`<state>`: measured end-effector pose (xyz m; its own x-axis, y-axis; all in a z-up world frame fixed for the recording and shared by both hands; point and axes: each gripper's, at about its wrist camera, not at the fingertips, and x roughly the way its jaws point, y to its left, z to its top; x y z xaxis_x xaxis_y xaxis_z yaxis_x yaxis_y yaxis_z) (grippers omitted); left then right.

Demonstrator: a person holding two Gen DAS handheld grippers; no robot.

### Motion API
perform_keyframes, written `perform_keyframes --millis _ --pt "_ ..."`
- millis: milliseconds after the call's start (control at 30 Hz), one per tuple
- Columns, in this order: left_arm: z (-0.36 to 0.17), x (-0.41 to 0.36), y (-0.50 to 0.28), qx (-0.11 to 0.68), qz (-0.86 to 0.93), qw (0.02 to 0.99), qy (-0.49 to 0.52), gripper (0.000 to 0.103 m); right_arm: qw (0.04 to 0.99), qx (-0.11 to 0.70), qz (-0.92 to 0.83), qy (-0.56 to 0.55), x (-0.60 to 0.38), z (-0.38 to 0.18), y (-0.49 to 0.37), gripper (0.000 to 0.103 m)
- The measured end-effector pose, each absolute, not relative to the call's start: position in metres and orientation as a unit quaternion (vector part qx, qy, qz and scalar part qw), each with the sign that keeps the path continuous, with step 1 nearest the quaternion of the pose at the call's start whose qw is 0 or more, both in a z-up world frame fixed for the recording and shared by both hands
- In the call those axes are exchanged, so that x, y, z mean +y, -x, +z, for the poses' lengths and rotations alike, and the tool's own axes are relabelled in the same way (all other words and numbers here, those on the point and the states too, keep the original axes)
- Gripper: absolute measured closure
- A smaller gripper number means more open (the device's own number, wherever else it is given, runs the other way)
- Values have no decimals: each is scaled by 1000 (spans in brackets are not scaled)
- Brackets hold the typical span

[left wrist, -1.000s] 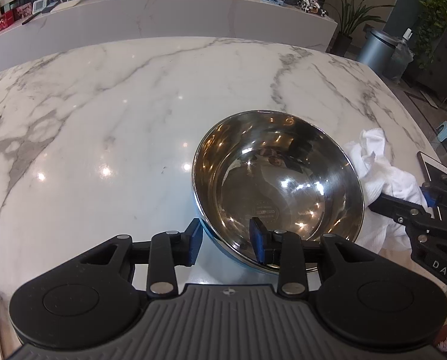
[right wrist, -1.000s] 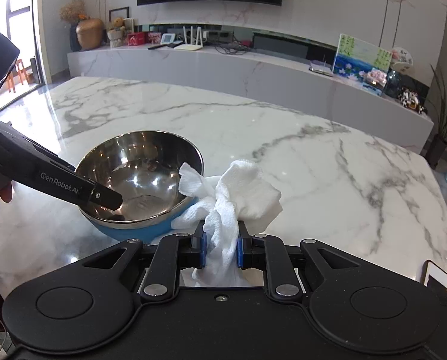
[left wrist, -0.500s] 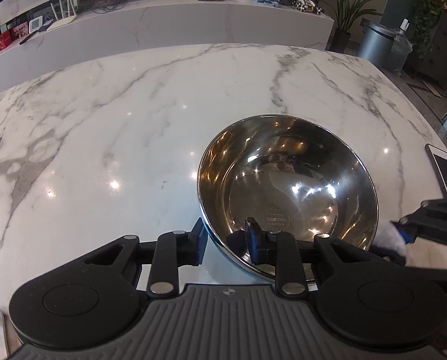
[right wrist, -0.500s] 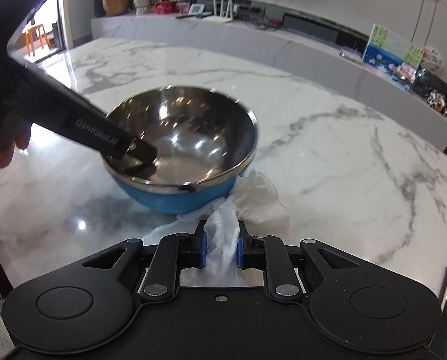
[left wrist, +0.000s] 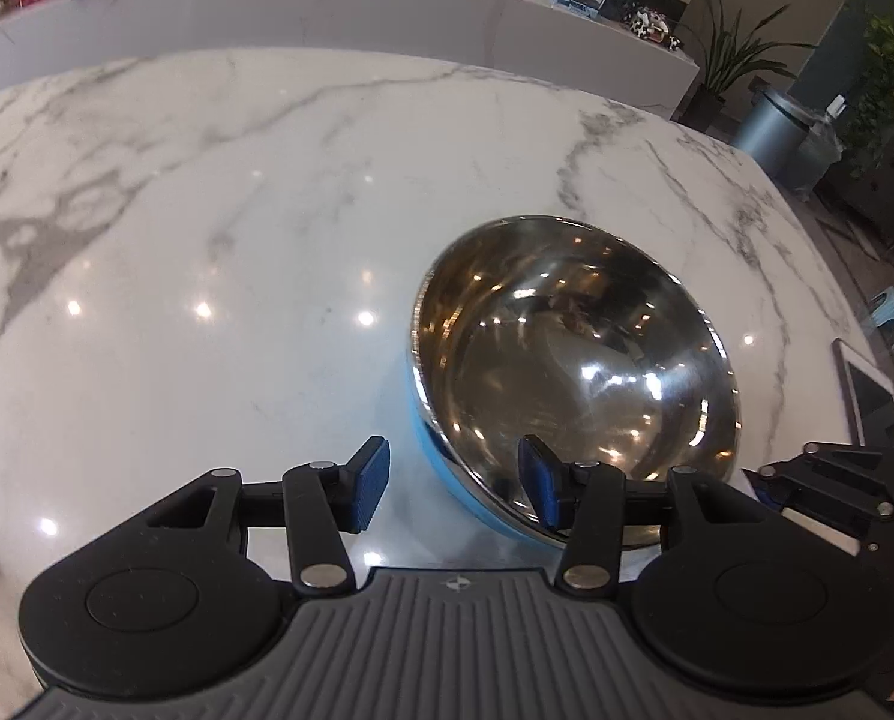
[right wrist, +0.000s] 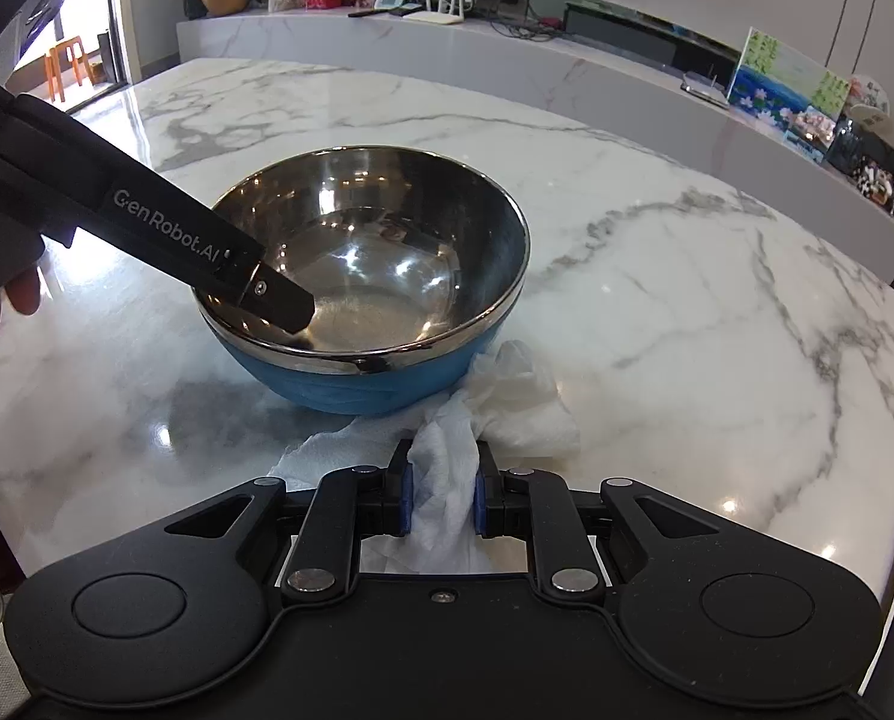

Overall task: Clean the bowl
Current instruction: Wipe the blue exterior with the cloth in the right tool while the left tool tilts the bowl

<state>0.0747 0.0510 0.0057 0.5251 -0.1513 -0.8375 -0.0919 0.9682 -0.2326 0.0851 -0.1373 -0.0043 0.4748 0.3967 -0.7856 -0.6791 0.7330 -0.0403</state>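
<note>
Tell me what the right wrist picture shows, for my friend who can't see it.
The right claw is shut on a crumpled white paper towel lying on a white marble table against a steel bowl with a blue outside. From the picture's left, the left claw, its jaws opening, straddles the bowl's rim without gripping it. The bowl looks empty and shiny.

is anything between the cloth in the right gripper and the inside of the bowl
Only the bowl's own near wall. The cloth, clamped in the right gripper, lies on the table against the blue outside. Inside, one left gripper finger sits over the rim as its jaws open.
</note>
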Motion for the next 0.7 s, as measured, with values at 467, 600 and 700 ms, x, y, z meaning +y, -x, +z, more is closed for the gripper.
perform_keyframes --millis 467,600,700 --pt "8 40 -79 478 -20 876 66 80 834 402 335 174 -137 0 -82 87" --pt "9 42 -80 482 -26 874 56 81 845 390 327 164 -142 7 -84 87" --pt "10 41 -81 484 -34 874 41 82 853 380 321 159 -147 14 -84 87"
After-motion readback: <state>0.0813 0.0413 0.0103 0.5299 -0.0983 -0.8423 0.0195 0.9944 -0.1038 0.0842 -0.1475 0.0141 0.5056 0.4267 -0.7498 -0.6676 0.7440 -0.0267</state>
